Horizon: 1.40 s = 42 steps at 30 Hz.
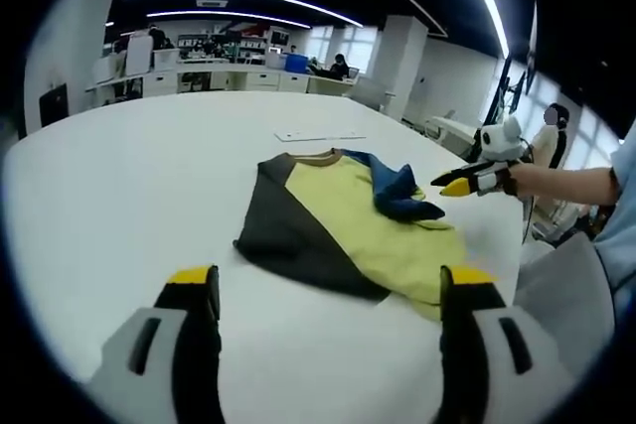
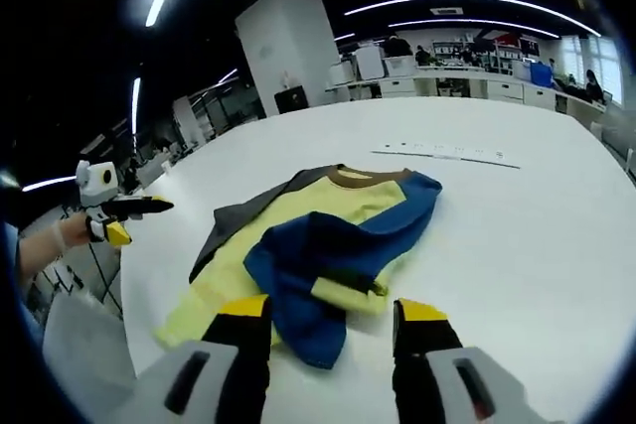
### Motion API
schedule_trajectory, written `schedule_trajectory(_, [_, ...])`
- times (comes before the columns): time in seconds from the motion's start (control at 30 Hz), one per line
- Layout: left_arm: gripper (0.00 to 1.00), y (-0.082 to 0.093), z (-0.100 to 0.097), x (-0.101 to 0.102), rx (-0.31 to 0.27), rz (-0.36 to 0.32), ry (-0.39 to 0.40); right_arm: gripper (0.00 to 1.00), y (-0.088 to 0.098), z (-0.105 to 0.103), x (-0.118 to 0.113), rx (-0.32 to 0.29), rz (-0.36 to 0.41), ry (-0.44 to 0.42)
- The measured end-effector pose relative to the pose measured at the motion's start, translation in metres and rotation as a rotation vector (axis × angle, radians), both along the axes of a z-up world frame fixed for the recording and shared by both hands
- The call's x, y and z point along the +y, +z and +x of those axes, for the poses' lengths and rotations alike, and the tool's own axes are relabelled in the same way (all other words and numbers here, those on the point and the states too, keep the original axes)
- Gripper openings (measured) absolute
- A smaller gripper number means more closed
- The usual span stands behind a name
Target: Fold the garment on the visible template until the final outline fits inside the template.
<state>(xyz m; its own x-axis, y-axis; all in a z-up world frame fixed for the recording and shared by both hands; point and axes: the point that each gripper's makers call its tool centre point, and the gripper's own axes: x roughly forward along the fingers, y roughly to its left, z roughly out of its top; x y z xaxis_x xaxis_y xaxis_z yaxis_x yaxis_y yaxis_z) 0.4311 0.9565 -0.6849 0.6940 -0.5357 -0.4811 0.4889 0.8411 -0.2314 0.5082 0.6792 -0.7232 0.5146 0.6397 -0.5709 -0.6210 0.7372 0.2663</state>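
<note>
A garment (image 1: 383, 225) lies on the white table (image 1: 149, 176), yellow in the body, with a dark grey sleeve (image 1: 283, 225) spread flat and a blue sleeve (image 1: 397, 191) folded over the chest. In the right gripper view the blue sleeve (image 2: 328, 250) covers the middle of the yellow body (image 2: 328, 201). My left gripper (image 1: 328, 283) hangs open just short of the hem, holding nothing. My right gripper (image 2: 333, 313) is open above the blue sleeve's near end. It also shows as the right gripper (image 1: 467, 182), held off the garment's side.
A thin flat white strip (image 1: 320, 134) lies on the table beyond the collar, also seen as the strip (image 2: 447, 154). The table's edge (image 1: 517, 245) runs near a person's sleeve (image 1: 606, 245). Office desks (image 1: 229, 71) and a pillar (image 2: 293, 52) stand far behind.
</note>
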Motion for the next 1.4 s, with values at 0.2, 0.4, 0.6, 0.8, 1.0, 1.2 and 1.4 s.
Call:
schedule_trajectory(0.2, [0.89, -0.001, -0.001, -0.001, 0.002, -0.003, -0.001, 0.42, -0.015, -0.004, -0.006, 0.023, -0.047, 0.002])
schedule_trajectory(0.4, [0.89, -0.001, -0.002, 0.0, 0.005, -0.011, 0.003, 0.34, -0.028, -0.002, 0.0, 0.027, -0.081, 0.03])
schedule_trajectory(0.6, [0.89, -0.002, -0.004, 0.003, 0.009, -0.014, 0.012, 0.26, -0.04, -0.002, 0.009, 0.034, -0.128, 0.082])
schedule_trajectory(0.8, [0.89, -0.002, -0.005, 0.005, 0.012, -0.014, 0.018, 0.18, -0.045, -0.002, 0.016, 0.029, -0.155, 0.127])
schedule_trajectory(1.0, [0.89, -0.003, -0.006, 0.005, 0.017, -0.015, 0.018, 0.13, -0.05, -0.007, 0.02, 0.036, -0.181, 0.16])
schedule_trajectory(1.2, [0.89, -0.004, -0.006, 0.004, 0.018, -0.017, 0.016, 0.0, -0.052, -0.007, 0.02, 0.005, -0.222, 0.171])
schedule_trajectory(1.4, [0.88, -0.004, -0.007, 0.003, 0.021, -0.02, 0.015, 0.0, -0.046, -0.01, 0.012, 0.004, -0.202, 0.151])
